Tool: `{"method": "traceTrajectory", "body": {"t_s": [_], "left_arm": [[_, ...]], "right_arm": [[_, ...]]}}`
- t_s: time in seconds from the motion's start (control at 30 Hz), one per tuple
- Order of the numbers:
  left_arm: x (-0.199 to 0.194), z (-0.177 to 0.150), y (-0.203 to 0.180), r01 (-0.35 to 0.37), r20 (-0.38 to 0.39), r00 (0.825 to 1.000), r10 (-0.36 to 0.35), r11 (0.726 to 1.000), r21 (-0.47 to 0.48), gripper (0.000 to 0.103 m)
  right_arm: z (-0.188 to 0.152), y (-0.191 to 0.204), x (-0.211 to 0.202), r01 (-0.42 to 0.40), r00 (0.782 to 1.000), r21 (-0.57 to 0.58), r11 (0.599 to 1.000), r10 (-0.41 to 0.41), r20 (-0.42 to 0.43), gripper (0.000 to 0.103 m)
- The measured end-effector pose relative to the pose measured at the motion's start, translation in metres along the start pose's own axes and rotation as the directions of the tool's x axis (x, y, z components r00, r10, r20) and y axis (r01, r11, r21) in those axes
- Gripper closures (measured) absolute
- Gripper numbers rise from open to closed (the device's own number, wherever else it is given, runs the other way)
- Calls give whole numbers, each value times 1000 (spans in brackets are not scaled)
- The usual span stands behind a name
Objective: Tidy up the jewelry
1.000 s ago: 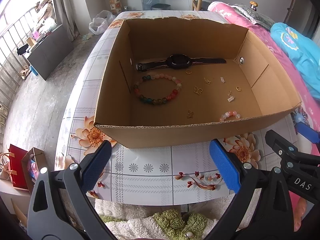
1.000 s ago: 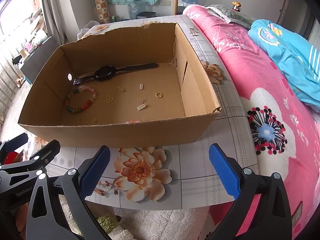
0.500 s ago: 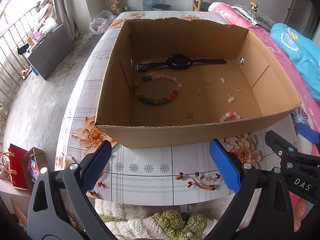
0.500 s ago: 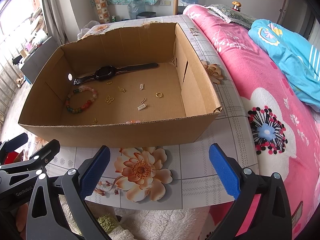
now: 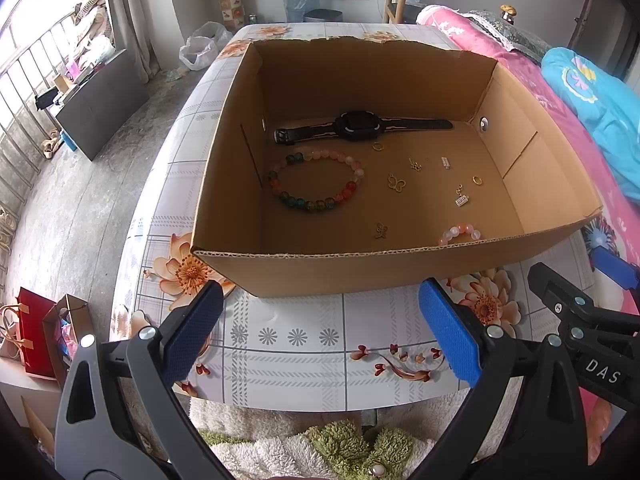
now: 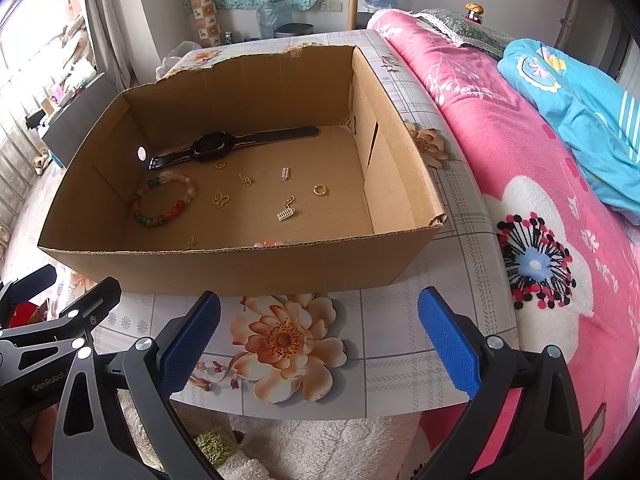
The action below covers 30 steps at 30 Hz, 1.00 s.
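1. The left tongs (image 5: 320, 336) stand wide apart with nothing between the blue pads, hovering over the near edge of the worktop (image 5: 296, 356) in front of the cardboard box (image 5: 344, 272). The right tongs (image 6: 318, 340) are likewise spread and empty, just beside them on the right.

2. Both sit outside the box's near wall. Going in low would likely catch that wall and shove the light box across the slick floral cover, scattering the pieces inside.

3. The jewelry lies loose on the box floor. Nearest is a pink bead bracelet (image 5: 460, 234), partly hidden behind the near wall, so a reach for it would be half blind.

4. A small butterfly charm (image 5: 381, 231) near it, a gold butterfly outline (image 5: 397, 183), a silver charm (image 5: 461, 199) and a gold ring (image 5: 477, 179) are thin and flat. Broad pads may slide over them, flick them aside or pinch cardboard instead.

5. The multicoloured bead bracelet (image 5: 316, 180) is probably easier, though round beads can roll out of a light grip.

6. The black watch (image 5: 360, 127) lies along the far wall; reaching it means passing over everything else, and a low wrist could drag pieces.

7. The box's right side stands near the worktop edge by the pink bed (image 6: 540, 200); a push that way risks tipping it off.
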<state>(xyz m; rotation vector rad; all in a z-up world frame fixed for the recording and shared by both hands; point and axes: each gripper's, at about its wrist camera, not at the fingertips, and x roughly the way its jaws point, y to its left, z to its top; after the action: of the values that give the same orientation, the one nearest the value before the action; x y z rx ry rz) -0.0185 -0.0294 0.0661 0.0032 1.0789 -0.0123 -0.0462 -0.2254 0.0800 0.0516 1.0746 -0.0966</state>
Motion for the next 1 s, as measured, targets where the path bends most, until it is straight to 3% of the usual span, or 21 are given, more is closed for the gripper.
{"method": "traceTrajectory", "body": {"t_s": [1.0], "left_arm": [[-1, 1, 0, -1, 3, 1000, 1, 1000, -6, 8]], "right_arm": [[0, 3, 1, -9, 1000, -3, 1000, 9, 0, 7]]}}
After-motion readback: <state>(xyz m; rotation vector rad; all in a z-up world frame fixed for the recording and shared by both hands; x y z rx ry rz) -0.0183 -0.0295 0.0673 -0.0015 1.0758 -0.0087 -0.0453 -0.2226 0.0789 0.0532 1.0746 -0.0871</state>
